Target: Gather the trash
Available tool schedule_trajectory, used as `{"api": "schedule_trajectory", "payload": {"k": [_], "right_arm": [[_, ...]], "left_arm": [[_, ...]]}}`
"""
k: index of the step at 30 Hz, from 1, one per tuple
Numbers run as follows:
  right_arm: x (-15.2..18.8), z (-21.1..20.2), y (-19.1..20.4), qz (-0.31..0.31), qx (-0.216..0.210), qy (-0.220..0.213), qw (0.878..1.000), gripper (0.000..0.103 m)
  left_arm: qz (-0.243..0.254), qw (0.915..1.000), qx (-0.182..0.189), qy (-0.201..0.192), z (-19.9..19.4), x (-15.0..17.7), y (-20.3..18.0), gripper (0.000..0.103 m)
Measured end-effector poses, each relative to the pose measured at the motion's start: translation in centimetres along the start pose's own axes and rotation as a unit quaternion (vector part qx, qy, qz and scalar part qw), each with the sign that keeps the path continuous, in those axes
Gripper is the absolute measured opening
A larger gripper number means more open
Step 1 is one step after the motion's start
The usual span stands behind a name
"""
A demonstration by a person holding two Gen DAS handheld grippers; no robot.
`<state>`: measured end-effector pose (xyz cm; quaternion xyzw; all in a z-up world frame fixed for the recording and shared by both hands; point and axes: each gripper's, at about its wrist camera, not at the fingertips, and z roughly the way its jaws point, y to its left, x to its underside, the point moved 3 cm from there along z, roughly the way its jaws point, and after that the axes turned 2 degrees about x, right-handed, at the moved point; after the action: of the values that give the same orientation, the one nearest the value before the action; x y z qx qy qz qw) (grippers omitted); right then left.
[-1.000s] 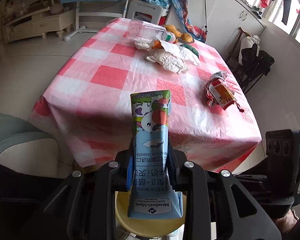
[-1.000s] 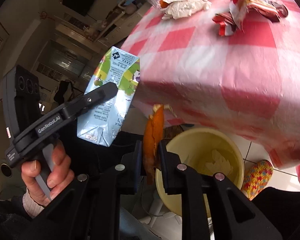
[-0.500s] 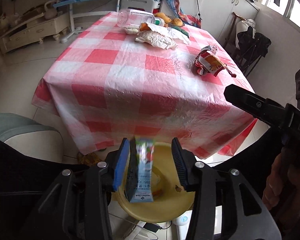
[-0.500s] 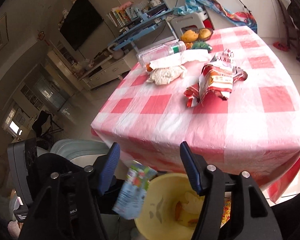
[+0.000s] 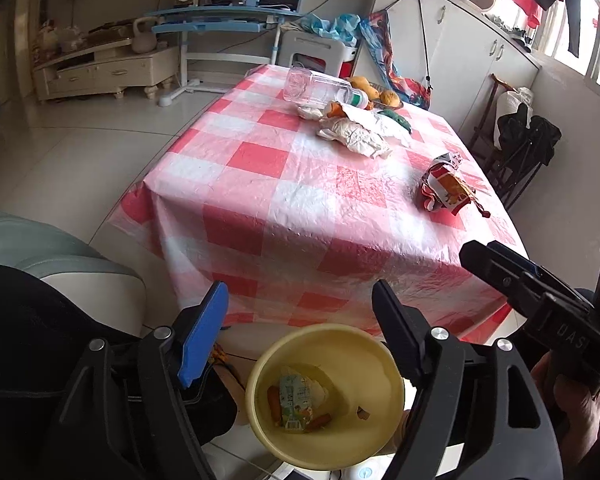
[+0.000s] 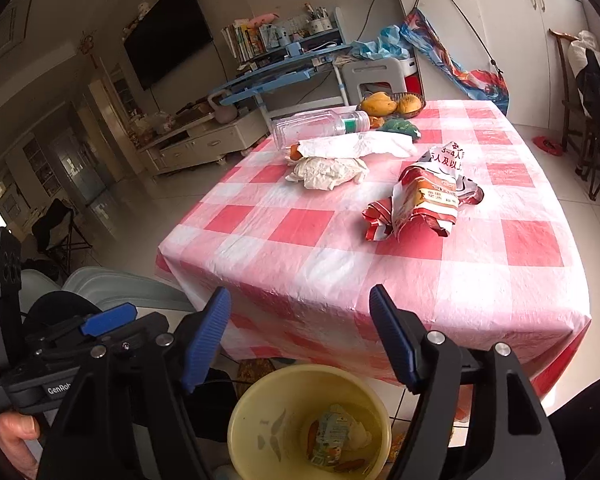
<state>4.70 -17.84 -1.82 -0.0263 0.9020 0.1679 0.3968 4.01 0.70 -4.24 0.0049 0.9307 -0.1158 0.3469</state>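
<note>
Both the left gripper (image 5: 300, 332) and the right gripper (image 6: 300, 332), jaws just opened wide and empty, hang over the yellow bin (image 5: 384, 364) off the table's (image 6: 420, 280) near edge. The crumpled snack wrapper (image 6: 424, 200) near the right edge looks light, crackly and slippery; pinch a raised fold. The bin's base is cut off.

The yellow bin (image 6: 236, 428) is cut off by the bottom edge; its carton's (image 6: 332, 436) print is unreadable.
</note>
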Motion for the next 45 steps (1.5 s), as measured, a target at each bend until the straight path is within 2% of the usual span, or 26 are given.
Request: {"api": "schedule_trajectory", "payload": {"k": [9, 45], "right_arm": [[0.6, 1.0, 1.1, -0.028, 0.009, 0.013, 0.999, 0.07], [1.1, 1.5, 2.3, -0.052, 0.018, 0.021, 0.998, 0.073]], "left_arm": [[-0.009, 0.9999, -0.005, -0.005, 0.0, 0.0, 0.2, 0.078], [-0.015, 0.9998, -0.015, -0.004, 0.3, -0.2, 0.6, 0.083]]}}
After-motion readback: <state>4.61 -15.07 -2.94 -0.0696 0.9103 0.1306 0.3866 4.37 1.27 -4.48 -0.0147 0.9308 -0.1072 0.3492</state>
